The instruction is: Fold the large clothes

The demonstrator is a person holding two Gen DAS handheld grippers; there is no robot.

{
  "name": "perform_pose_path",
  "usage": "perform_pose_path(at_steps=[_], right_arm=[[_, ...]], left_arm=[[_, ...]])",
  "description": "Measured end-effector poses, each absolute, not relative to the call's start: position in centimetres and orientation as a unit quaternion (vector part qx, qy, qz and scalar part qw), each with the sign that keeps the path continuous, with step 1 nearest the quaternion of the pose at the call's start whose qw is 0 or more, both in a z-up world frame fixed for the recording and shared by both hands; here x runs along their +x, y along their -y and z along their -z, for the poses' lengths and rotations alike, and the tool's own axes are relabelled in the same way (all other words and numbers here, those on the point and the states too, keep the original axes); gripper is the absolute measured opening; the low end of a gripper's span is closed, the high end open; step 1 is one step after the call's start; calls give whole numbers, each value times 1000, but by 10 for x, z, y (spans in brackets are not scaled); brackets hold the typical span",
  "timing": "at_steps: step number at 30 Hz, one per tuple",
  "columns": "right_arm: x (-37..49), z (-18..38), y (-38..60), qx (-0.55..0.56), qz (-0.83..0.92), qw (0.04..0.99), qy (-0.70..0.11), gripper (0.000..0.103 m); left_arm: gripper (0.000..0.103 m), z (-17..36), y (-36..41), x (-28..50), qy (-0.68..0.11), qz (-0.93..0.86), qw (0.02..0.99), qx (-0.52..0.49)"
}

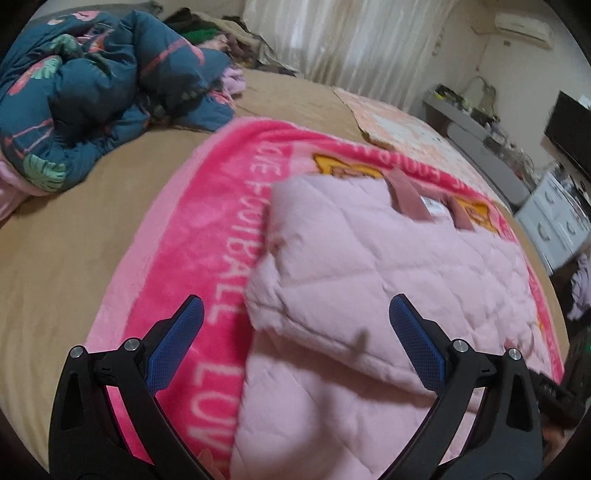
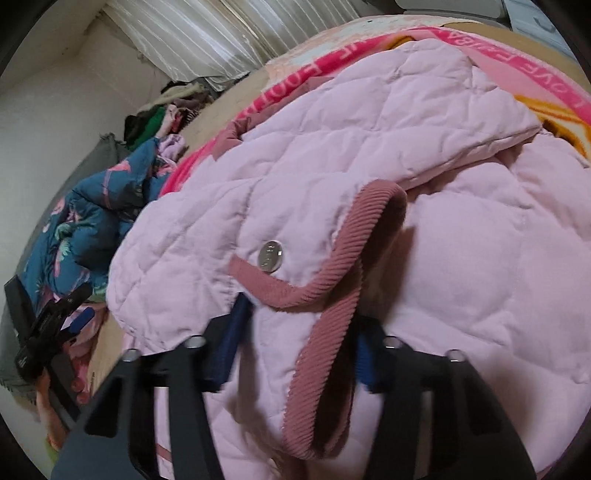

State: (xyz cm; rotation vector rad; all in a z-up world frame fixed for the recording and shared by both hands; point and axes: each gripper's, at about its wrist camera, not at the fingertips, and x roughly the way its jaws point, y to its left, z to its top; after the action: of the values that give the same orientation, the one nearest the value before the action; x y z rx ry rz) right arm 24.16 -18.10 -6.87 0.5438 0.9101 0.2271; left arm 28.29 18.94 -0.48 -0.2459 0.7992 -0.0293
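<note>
the pink quilted jacket lies partly folded on a bright pink blanket with white lettering, which is spread over the tan bed. in the left wrist view the jacket fills the centre and runs toward 5 o'clock, its upper layer doubled over the lower one, with darker pink ribbed trim showing at its far edge near 12 o'clock.

the left gripper stands wide, its blue pads well apart, with the folded edge of the jacket lying between and beneath them; the pads press on nothing.

in the right wrist view the right gripper is narrowed onto the jacket's cloth, with the fabric bunched between its blue pads near the ribbed trim and a silver snap button. the other gripper shows at 9 o'clock in that view.

a crumpled dark teal quilt with a flamingo print sits at 10 o'clock in the left view, well apart from the jacket, with a heap of clothes behind it and pale curtains at 12 o'clock.
</note>
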Motion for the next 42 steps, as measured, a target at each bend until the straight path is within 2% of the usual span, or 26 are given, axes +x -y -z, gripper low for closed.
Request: perform_pose_path(at_steps=[1,4,9,12,16,21,27,29,31,32,34,36,39,42], right_arm=[[242,66,179,256,-114,858,-430,29],[241,48,171,223,-133,871,-417,21],[249,-15,167,134,-160,909,-361,18],[263,-71,174,70,-167,935,-304,17],[294,-105,188,18,-145,951,-271,16],[330,-81,215,8,-111,946,-306,16],[354,-14,230,23,-73,928,-365,17],[358,6,234,30,-63,921,-383,20],[360,21,235,31,-49,913,-403,35],[360,27,235,31,-43,909,-413,39],[356,30,238,38,-34,906,-419,59],[352,23,241,42,-17,911,-410,68],[336,0,247,48,19,930,-365,69],[329,-17,233,51,-21,939,-338,69]], left_arm=[[94,5,-191,284,-384,13,915,-122],[94,12,-197,289,-389,12,911,-133],[94,15,-206,294,-389,6,909,-148],[94,14,-210,295,-385,3,911,-150],[94,13,-209,295,-382,7,911,-152],[94,10,-203,296,-377,18,914,-150],[94,18,-188,302,-388,34,911,-134],[94,21,-186,303,-392,36,910,-131],[94,25,-184,304,-396,38,908,-128],[94,27,-184,305,-399,37,908,-124],[94,33,-190,308,-406,23,906,-121],[94,39,-202,310,-412,14,900,-146],[94,44,-221,311,-414,12,890,-190],[94,48,-232,317,-422,33,875,-236]])
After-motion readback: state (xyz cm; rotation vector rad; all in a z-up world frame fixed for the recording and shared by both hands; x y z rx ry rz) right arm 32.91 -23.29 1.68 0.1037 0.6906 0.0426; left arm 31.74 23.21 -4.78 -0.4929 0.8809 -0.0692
